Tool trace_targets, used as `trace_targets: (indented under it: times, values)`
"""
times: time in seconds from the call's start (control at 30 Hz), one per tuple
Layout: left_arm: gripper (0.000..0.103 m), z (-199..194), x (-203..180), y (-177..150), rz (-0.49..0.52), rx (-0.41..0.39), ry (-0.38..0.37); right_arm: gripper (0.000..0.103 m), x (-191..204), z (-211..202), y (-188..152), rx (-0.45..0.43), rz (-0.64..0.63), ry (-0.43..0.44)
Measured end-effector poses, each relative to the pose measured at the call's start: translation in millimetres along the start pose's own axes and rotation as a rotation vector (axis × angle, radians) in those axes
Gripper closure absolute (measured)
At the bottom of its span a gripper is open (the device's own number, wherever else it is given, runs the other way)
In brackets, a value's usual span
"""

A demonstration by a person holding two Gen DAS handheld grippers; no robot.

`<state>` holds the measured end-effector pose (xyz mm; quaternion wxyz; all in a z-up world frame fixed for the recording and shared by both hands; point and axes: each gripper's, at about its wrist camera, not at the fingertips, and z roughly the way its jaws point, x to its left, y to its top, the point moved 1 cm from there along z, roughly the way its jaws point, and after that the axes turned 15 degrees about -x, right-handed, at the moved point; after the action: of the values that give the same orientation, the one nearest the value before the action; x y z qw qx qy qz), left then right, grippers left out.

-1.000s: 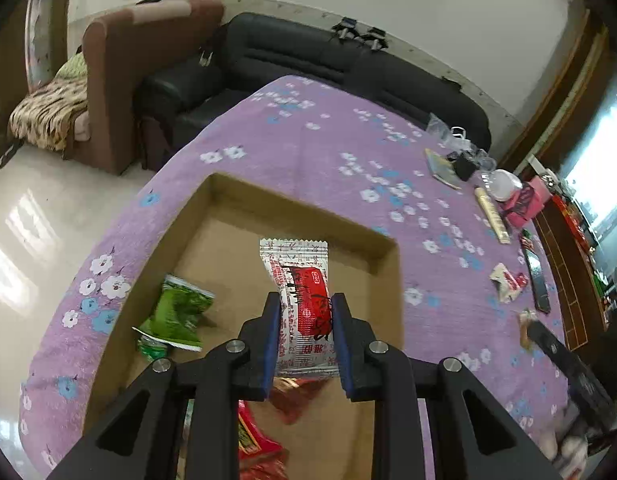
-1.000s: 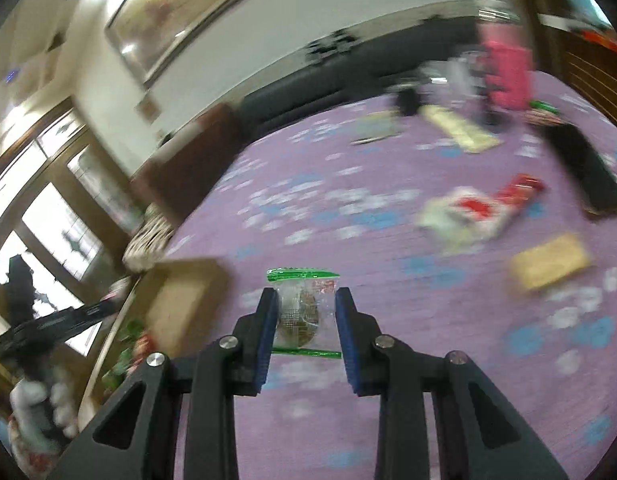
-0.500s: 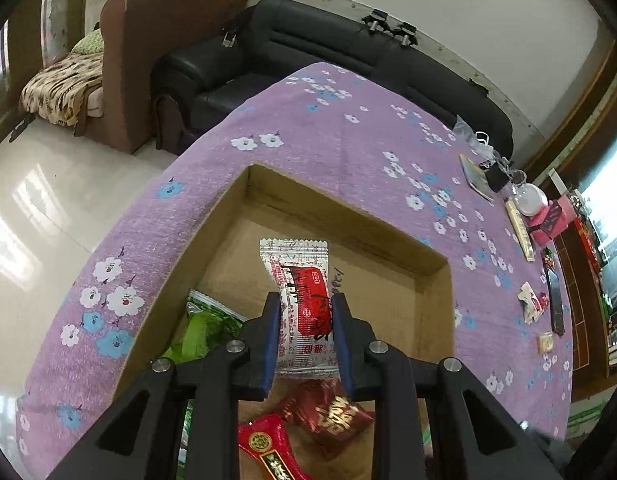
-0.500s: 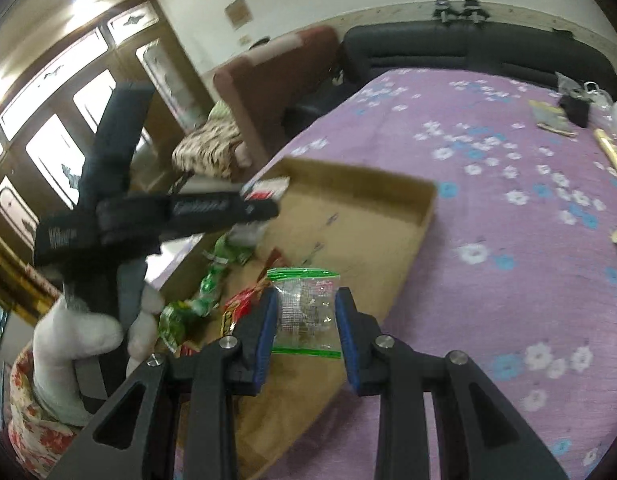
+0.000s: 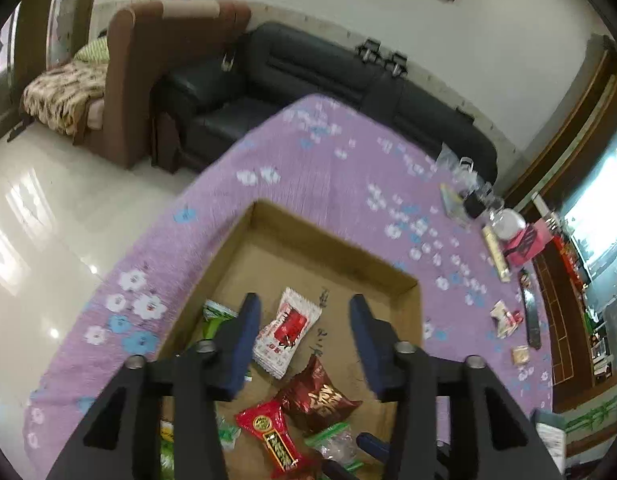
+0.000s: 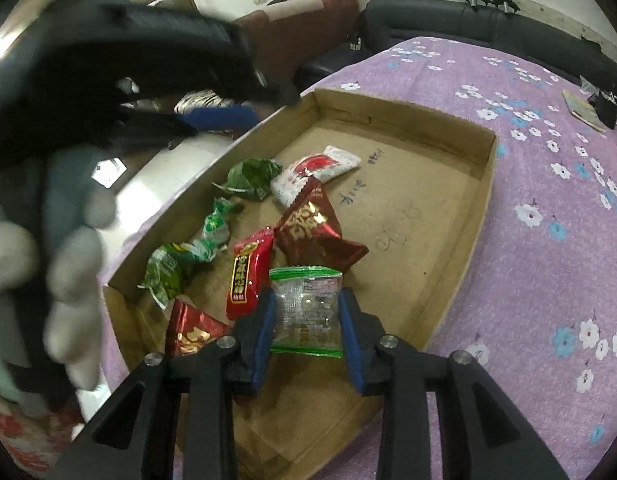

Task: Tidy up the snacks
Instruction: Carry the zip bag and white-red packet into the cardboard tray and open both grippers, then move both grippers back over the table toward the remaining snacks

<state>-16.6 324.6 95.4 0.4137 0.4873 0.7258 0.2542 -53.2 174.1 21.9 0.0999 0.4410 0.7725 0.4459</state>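
Snacks gather in cardboard tray

Left gripper (image 5: 304, 344) tilts down over the tray (image 5: 348, 258), jaws opening, white-red packet (image 5: 288, 330) lying free below. Right gripper (image 6: 306, 334), jaws opening, pads touching a clear green-edged packet (image 6: 306, 310). Only the right view shows the gloved hand (image 6: 64, 280)

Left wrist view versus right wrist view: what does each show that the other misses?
Only the left wrist view shows the left gripper, jaws opening and empty, and the pink box at the table's far end. Only the right shows the gloved hand. Both share the shallow cardboard box, the white-and-red snack packet and the clear green-edged packet between the right gripper's opening jaws.
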Motion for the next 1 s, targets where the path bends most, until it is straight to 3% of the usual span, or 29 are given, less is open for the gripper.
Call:
trace_targets:
  times: [0.3, 0.43, 0.63, 0.8, 0.9, 1.0]
  values:
    - [0.030, -63.3, -26.1, 1.3, 0.035, -0.118, -0.060, 0.059, 0.4, -52.6, -0.5, -0.108, -0.012, -0.006]
    - [0.023, -76.3, -53.0, -14.0, 0.070, -0.112, -0.106, 0.059, -25.0, -79.7, -2.3, -0.154, 0.036, -0.040]
    - [0.023, -82.3, -101.4, -45.7, 0.159, -0.071, -0.157, 0.058, -81.3, -120.5, -16.5, -0.204, 0.142, -0.130]
    - [0.022, -87.5, -136.3, -71.9, 0.292, -0.102, -0.097, 0.058, -123.1, -147.3, -34.7, -0.230, 0.241, -0.203]
    - [0.014, -88.1, -152.5, -86.1, 0.382, -0.127, -0.039, 0.058, -141.4, -159.4, -43.7, -0.247, 0.295, -0.232]
    - [0.013, -88.6, -163.1, -97.4, 0.435, -0.131, -0.032, 0.058, -155.6, -168.1, -51.8, -0.266, 0.341, -0.253]
